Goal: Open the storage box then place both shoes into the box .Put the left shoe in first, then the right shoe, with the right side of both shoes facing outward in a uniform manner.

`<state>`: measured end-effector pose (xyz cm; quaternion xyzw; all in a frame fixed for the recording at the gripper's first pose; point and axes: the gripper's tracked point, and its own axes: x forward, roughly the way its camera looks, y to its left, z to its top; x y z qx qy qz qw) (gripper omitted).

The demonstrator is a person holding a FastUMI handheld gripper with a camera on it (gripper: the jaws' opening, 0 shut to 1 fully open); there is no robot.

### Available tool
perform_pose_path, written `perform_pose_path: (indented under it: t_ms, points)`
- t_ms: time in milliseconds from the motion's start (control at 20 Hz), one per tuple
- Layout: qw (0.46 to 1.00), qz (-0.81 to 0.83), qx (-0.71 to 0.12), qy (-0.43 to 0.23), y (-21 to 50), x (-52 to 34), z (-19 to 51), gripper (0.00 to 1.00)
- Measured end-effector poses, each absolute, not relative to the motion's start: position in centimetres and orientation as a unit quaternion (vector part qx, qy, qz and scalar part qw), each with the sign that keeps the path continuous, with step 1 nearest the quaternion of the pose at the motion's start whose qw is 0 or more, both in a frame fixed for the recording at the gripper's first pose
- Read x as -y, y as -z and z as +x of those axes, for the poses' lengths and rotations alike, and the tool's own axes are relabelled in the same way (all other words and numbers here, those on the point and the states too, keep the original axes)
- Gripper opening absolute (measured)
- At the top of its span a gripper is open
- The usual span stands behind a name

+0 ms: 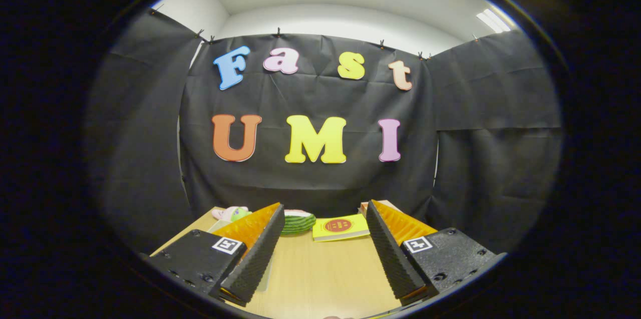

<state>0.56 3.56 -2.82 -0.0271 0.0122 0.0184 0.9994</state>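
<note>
My gripper (324, 207) is open and hangs over a light wooden table (320, 269), pointing level toward the back wall. Nothing lies between its fingers, only bare tabletop. The left finger (255, 249) and the right finger (388, 249) stand wide apart. The table surface under and beside the fingers is hidden by the gripper body.
At the table's far edge, beyond the fingers, lie a green striped round thing (298, 222) and a yellow booklet (340, 227). A pink and green soft toy (230, 213) sits behind the left finger. A pale orange item (364, 205) peeks out behind the right finger.
</note>
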Motion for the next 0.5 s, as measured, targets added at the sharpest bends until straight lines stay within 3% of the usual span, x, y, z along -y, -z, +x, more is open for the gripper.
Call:
perform_pose_path:
  t_ms: [500]
  points:
    - [0.999,-0.026,-0.012,-0.029,4.0,-3.1,-2.1,1.00]
